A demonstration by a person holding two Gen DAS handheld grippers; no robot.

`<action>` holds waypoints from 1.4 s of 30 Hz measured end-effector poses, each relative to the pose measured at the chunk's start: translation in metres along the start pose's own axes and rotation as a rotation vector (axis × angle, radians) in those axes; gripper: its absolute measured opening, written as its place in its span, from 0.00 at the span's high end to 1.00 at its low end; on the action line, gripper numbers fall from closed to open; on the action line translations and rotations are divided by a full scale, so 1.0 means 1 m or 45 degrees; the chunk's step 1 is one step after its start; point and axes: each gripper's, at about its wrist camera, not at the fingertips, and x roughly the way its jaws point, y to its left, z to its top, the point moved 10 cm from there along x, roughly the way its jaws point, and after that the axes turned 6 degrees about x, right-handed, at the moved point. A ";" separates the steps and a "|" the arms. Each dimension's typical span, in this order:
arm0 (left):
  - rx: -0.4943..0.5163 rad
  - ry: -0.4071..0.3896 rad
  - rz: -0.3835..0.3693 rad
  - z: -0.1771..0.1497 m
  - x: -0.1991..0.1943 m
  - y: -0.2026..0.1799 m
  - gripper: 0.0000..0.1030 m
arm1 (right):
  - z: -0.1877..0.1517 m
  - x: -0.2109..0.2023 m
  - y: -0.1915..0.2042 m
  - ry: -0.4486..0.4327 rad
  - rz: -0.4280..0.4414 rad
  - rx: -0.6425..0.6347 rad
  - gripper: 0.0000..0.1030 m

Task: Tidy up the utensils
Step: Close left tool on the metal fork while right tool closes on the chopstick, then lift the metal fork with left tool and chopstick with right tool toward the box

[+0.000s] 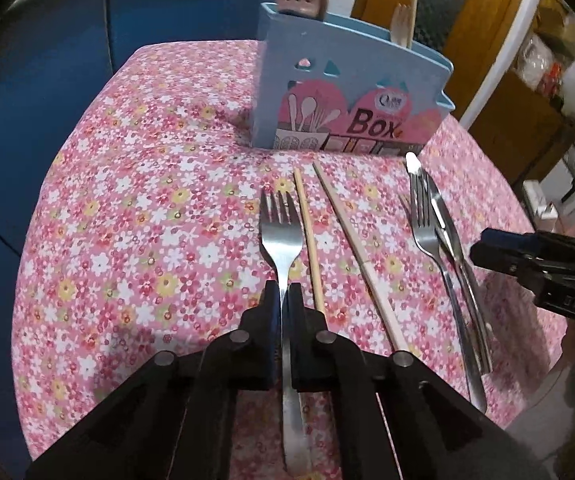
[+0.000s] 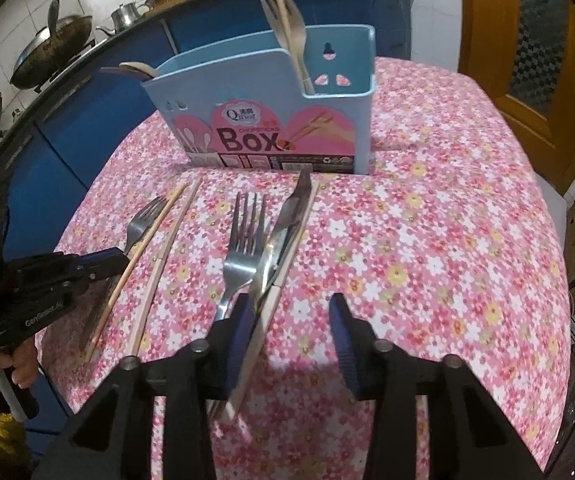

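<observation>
Clamped in the left tool [image 1: 283,292], one steel fork [image 1: 280,232] lies flat on the floral tabletop [image 1: 135,208]. Beside it, the right tool [image 2: 287,312] stands half open over a second fork [image 2: 243,252], one table knife [image 2: 287,220] and chopsticks, three loose by my count. Farther off, the blue utensil box [image 2: 271,120] holds only a few pieces, so most sorting remains.

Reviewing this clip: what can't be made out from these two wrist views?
- Left wrist view: the handle end of the fork runs under the left gripper and off the bottom edge.
- Left wrist view: the right gripper is cut by the right edge; its opening is not readable there.
- Right wrist view: handles of the second fork and knife are hidden behind the near finger.
- Both views: the box walls hide the lower parts of the utensils inside.
</observation>
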 end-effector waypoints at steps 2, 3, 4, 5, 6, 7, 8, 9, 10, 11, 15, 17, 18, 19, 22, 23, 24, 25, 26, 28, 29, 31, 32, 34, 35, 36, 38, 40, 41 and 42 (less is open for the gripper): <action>-0.013 -0.013 -0.002 -0.001 -0.002 0.002 0.98 | 0.004 0.004 0.002 0.019 0.012 0.004 0.69; -0.019 -0.017 -0.004 -0.001 -0.002 0.003 0.98 | 0.006 0.005 0.004 0.025 0.015 0.003 0.75; -0.022 -0.018 -0.006 -0.001 -0.002 0.004 0.98 | 0.008 0.006 0.005 0.028 0.016 0.002 0.80; -0.027 -0.016 -0.009 -0.002 -0.002 0.006 0.98 | 0.010 0.009 0.008 0.034 0.021 -0.002 0.82; -0.033 -0.011 -0.015 -0.003 -0.001 0.007 0.98 | 0.012 0.011 0.011 0.044 0.028 -0.010 0.85; -0.035 -0.009 -0.017 -0.003 0.000 0.006 0.98 | 0.013 0.014 0.014 0.056 0.034 -0.018 0.90; -0.036 -0.005 -0.018 -0.003 0.000 0.006 0.98 | 0.014 0.017 0.016 0.063 0.022 -0.026 0.91; -0.034 0.001 -0.018 -0.003 0.000 0.006 0.98 | 0.015 0.019 0.017 0.065 0.009 -0.044 0.93; -0.033 0.005 -0.017 -0.002 0.001 0.005 0.98 | 0.016 0.020 0.018 0.065 0.001 -0.056 0.95; -0.029 0.013 -0.016 -0.002 0.002 0.005 0.98 | 0.017 0.021 0.019 0.066 -0.011 -0.064 0.95; -0.057 0.038 -0.040 0.001 0.007 0.007 0.98 | 0.020 0.016 0.021 0.054 0.012 -0.059 0.99; -0.097 0.037 -0.074 0.005 0.010 0.011 0.98 | 0.021 0.004 0.020 0.023 0.006 -0.066 0.99; -0.118 0.029 -0.086 0.005 0.009 0.013 0.98 | 0.022 0.000 0.019 0.015 0.004 -0.068 0.99; -0.124 0.023 -0.086 0.004 0.008 0.014 0.98 | 0.021 -0.005 0.017 0.005 -0.003 -0.072 0.99; -0.138 -0.003 -0.070 0.002 0.003 0.016 0.99 | 0.020 -0.013 0.010 -0.004 -0.038 -0.082 0.98; -0.144 -0.012 -0.070 0.002 0.000 0.016 0.99 | 0.019 -0.013 0.008 -0.001 -0.037 -0.080 0.98; -0.148 -0.025 -0.072 0.002 -0.003 0.017 0.99 | 0.017 -0.013 0.009 0.010 -0.010 -0.083 0.98; -0.151 -0.035 -0.073 0.001 -0.005 0.017 0.99 | 0.015 -0.013 0.010 0.019 0.009 -0.081 0.98; -0.156 -0.049 -0.076 0.002 -0.008 0.018 0.99 | 0.014 -0.013 0.013 0.031 0.039 -0.071 0.98; -0.161 -0.077 -0.093 0.005 -0.014 0.018 0.99 | 0.010 -0.008 0.019 0.063 0.072 -0.057 0.98; -0.167 -0.090 -0.101 0.006 -0.016 0.018 0.99 | 0.010 -0.006 0.021 0.066 0.058 -0.058 0.98; -0.179 -0.113 -0.122 0.008 -0.019 0.016 0.99 | 0.011 -0.003 0.020 0.070 0.021 -0.064 0.98; -0.186 -0.128 -0.133 0.010 -0.021 0.016 0.99 | 0.012 -0.002 0.018 0.078 0.009 -0.057 0.98; -0.196 -0.156 -0.149 0.011 -0.025 0.014 0.99 | 0.013 0.002 0.016 0.100 -0.006 -0.047 0.98; -0.200 -0.168 -0.160 0.012 -0.027 0.015 0.99 | 0.012 0.003 0.015 0.113 -0.019 -0.044 0.98; -0.202 -0.178 -0.168 0.013 -0.028 0.015 0.99 | 0.011 0.004 0.014 0.134 -0.027 -0.050 0.98; -0.205 -0.198 -0.184 0.015 -0.031 0.015 0.99 | 0.009 0.007 0.016 0.163 -0.022 -0.053 0.98; -0.205 -0.218 -0.200 0.018 -0.033 0.013 0.99 | 0.006 0.012 0.021 0.199 -0.017 -0.055 0.97; -0.204 -0.225 -0.205 0.019 -0.034 0.012 0.99 | 0.005 0.014 0.023 0.215 -0.024 -0.059 0.97; -0.201 -0.233 -0.210 0.020 -0.035 0.011 0.99 | 0.004 0.017 0.023 0.230 -0.039 -0.065 0.97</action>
